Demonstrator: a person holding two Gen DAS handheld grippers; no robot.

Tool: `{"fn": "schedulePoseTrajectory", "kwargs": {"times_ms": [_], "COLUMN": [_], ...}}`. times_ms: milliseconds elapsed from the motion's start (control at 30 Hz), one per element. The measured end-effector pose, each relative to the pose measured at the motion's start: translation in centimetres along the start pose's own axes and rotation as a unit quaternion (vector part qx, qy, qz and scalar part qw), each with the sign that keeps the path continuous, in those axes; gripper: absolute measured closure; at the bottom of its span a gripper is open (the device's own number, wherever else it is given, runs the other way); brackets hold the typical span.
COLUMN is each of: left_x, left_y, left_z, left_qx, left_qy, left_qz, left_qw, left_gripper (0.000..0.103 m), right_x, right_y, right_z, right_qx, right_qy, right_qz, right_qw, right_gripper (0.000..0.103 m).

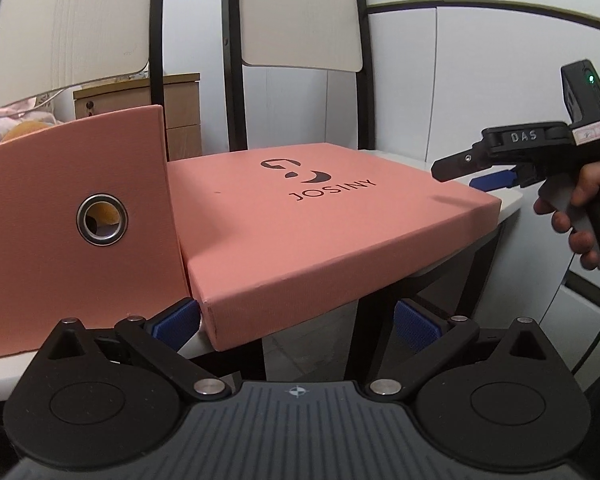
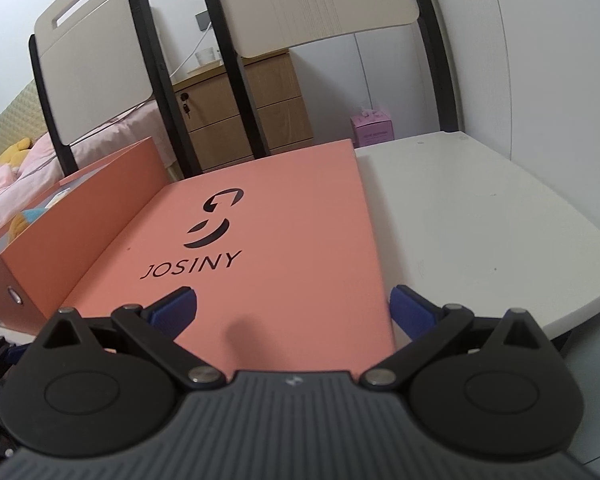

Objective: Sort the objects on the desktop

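Observation:
A flat pink box lid (image 1: 324, 216) printed JOSINY lies on the white table, its near corner over the table edge. It also shows in the right wrist view (image 2: 268, 240). The open pink box base (image 1: 72, 216) with a metal eyelet stands just left of it, and shows in the right wrist view (image 2: 84, 208) too. My left gripper (image 1: 296, 320) is open, its jaws level with the lid's near corner. My right gripper (image 2: 292, 308) is open, hovering low over the lid's near right part. It appears in the left wrist view (image 1: 476, 172) at the lid's far right corner.
The white table (image 2: 480, 232) extends to the right of the lid. Two chairs (image 2: 320, 0) stand behind the table. A wooden drawer cabinet (image 2: 256, 108), a small pink carton (image 2: 374, 130) and a bed with pink bedding (image 2: 4, 184) lie beyond.

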State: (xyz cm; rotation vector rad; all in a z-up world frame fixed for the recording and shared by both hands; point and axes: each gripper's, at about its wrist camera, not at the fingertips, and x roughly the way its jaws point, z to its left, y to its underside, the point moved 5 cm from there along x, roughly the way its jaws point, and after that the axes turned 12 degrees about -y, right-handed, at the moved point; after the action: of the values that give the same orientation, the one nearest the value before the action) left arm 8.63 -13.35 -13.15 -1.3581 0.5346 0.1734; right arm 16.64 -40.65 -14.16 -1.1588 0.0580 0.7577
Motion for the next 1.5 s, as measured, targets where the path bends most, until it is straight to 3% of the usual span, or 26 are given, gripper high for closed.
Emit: {"fn": "schedulePoseTrajectory", "kwargs": {"times_ms": [600,867,1000,1200,1233,1333,1433,1500], "left_x": [-4.3,-4.5,-1.1,3.2,3.4,3.6,3.9,4.1], "left_y": [0.5,-0.5,-0.2,0.9,0.9,0.5,0.1,-0.1], "left_z": [-3.2,-0.5,3.2,4.6,4.6,4.5,4.4,4.3], "left_qx": [0.017,-0.046,-0.148,-0.258,-0.264,-0.277,-0.290,-0.299], "left_qy": [0.032,0.063,0.084,0.160,0.165,0.176,0.187,0.195], "left_qz": [0.036,0.016,0.071,0.143,0.145,0.149,0.152,0.155], "left_qw": [0.9987,0.9968,0.9828,0.9421,0.9391,0.9327,0.9259,0.9212], "left_gripper": [0.000,0.000,0.000,0.003,0.003,0.018,0.021,0.023], "right_x": [-5.6,-7.6,-7.1,-5.2,-5.0,-4.6,-5.1,-5.8], "right_y": [1.9,2.4,2.2,2.7,2.8,3.1,3.2,3.2], "right_z": [-0.2,-0.7,-1.8,-3.8,-4.0,-4.5,-4.9,-5.2], "right_qx": [0.012,0.045,0.083,0.160,0.173,0.198,0.206,0.217], "right_qy": [-0.022,-0.031,-0.025,-0.036,-0.043,-0.055,-0.045,-0.049], "right_qz": [-0.007,-0.023,-0.028,-0.008,-0.005,0.002,0.002,-0.006], "right_qw": [1.000,0.998,0.996,0.986,0.984,0.979,0.978,0.975], "right_gripper": [0.000,0.000,0.000,0.000,0.001,0.010,0.029,0.035]}}
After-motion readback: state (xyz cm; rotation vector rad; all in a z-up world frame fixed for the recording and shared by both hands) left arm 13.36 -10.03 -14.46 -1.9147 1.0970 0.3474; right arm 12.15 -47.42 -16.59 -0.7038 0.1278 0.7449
